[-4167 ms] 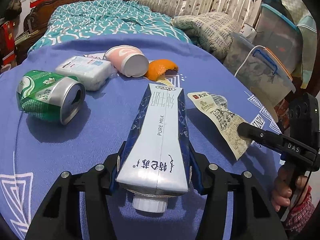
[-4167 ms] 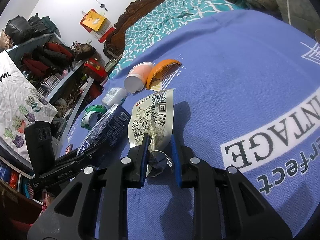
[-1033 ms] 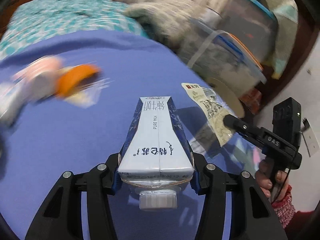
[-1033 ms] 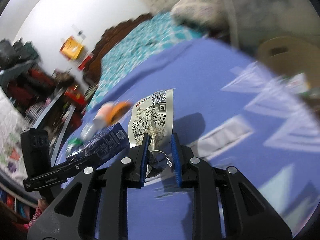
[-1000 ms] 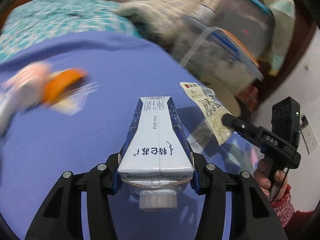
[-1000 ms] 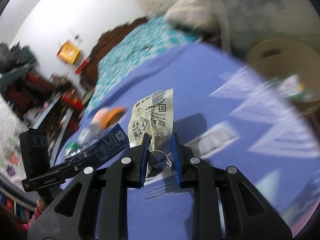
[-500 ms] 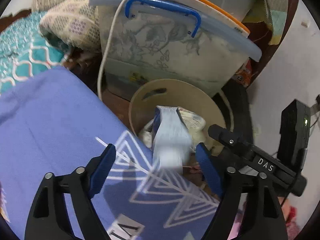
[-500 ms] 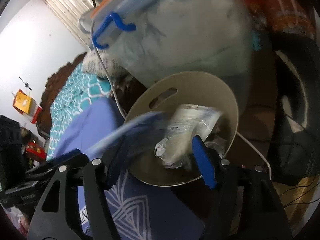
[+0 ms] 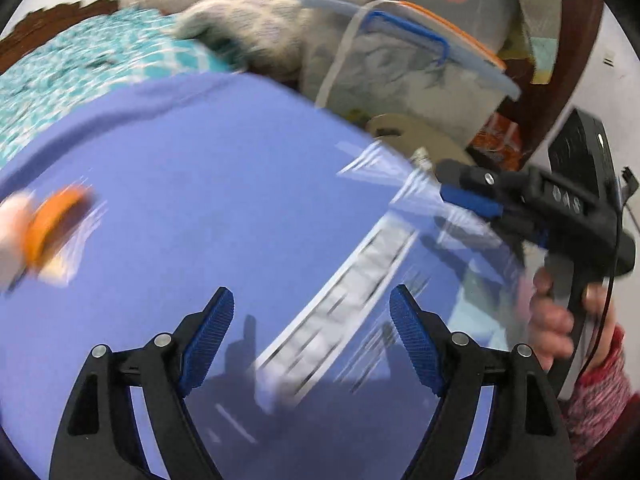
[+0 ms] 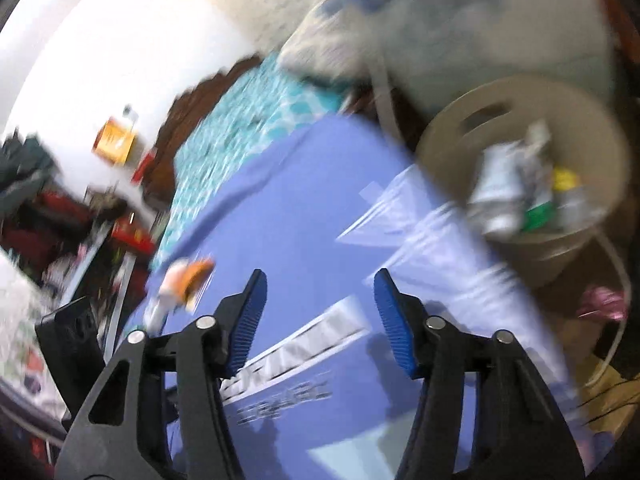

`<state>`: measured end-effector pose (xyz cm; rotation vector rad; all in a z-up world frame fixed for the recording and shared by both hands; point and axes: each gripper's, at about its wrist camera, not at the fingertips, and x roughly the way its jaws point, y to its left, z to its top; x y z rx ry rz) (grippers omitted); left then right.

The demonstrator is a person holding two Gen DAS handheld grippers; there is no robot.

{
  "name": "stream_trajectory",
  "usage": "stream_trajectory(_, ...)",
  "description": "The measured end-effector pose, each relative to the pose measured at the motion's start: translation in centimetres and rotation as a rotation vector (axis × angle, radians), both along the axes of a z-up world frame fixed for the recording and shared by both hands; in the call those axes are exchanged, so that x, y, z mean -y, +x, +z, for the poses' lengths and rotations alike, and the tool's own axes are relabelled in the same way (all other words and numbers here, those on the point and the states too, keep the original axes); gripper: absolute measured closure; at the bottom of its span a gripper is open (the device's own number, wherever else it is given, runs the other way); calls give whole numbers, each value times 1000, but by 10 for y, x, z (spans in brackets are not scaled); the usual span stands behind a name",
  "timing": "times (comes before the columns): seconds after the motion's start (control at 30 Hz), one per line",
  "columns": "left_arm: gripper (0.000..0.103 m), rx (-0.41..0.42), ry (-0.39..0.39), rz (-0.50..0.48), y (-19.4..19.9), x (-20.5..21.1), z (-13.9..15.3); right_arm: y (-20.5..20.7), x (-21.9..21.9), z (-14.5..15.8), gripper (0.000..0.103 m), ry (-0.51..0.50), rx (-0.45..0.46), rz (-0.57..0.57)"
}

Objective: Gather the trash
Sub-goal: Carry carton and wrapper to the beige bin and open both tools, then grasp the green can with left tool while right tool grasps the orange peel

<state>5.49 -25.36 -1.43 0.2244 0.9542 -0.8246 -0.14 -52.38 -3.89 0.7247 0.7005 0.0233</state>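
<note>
My left gripper [image 9: 311,296] stands open and empty over the blue blanket [image 9: 224,152]. My right gripper [image 10: 320,280] is also empty, and its jaws are closing on nothing. A beige round bin [image 10: 452,136] beside the bed holds a whitish carton and crumpled wrappers [image 10: 504,188]. Blurred on the blanket lie an orange peel [image 9: 52,224] and a pink cup [image 9: 8,232]; the peel [image 10: 198,272] also shows at the left of the right wrist view. In the left wrist view a hand holds the right gripper [image 9: 448,184] at the right, near the bin's rim [image 9: 396,126].
A clear storage box with a blue handle [image 9: 404,64] stands behind the bin, with a patterned pillow [image 9: 260,28] next to it. The teal bedspread [image 9: 80,60] lies beyond the blanket. Cluttered shelves [image 10: 60,220] line the far wall. Both views are motion-blurred.
The left gripper let go of the milk carton and the right let go of the wrapper over the bin. Both have swung back over the blue blanket, empty.
</note>
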Motion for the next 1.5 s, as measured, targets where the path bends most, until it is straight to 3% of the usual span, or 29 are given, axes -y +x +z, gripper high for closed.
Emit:
stream_trajectory(0.2, 27, 2, 34, 193, -7, -116, -15, 46, -100, -15, 57, 12, -55, 210)
stream_trajectory(0.37, 28, -42, -33, 404, -4, -219, -12, 73, -177, -23, 58, -4, -80, 359)
stream_trajectory(0.47, 28, -119, -167, 512, 6, -276, -6, 82, -213, -29, 57, -23, -84, 409)
stream_trajectory(0.6, 28, -200, -360, 659, 32, -339, 4, 84, -242, -26, 57, -134, -60, 427)
stream_trajectory(0.73, 28, -269, -489, 727, 62, -366, 3, 84, -243, -26, 57, -107, -55, 424)
stream_trajectory(0.83, 28, -351, -564, 765, 84, -372, -9, 86, -237, -30, 58, -41, -55, 418)
stream_trajectory(0.93, 32, -421, -645, 811, 100, -373, -24, 87, -239, -30, 58, -44, -54, 416)
stream_trajectory(0.97, 37, -418, -656, 820, 103, -372, -25, 87, -241, -29, 58, -57, -54, 418)
stream_trajectory(1.0, 69, -429, -667, 824, 106, -369, -27, 87, -244, -28, 58, -75, -56, 420)
stream_trajectory(1.07, 76, -477, -732, 792, 106, -368, -33, 91, -247, -26, 59, -103, -65, 433)
stream_trajectory(1.17, 77, -449, -738, 792, 96, -370, -32, 113, -246, -21, 59, -110, -79, 453)
stream_trajectory(1.33, 77, -411, -767, 743, 59, -379, -34, 174, -228, -21, 58, 64, -78, 386)
stream_trajectory(1.43, 76, -385, -789, 725, 37, -389, -37, 207, -226, -37, 58, 190, -128, 357)
stream_trajectory(1.5, 76, -382, -803, 728, 29, -398, -41, 225, -227, -48, 63, 243, -146, 327)
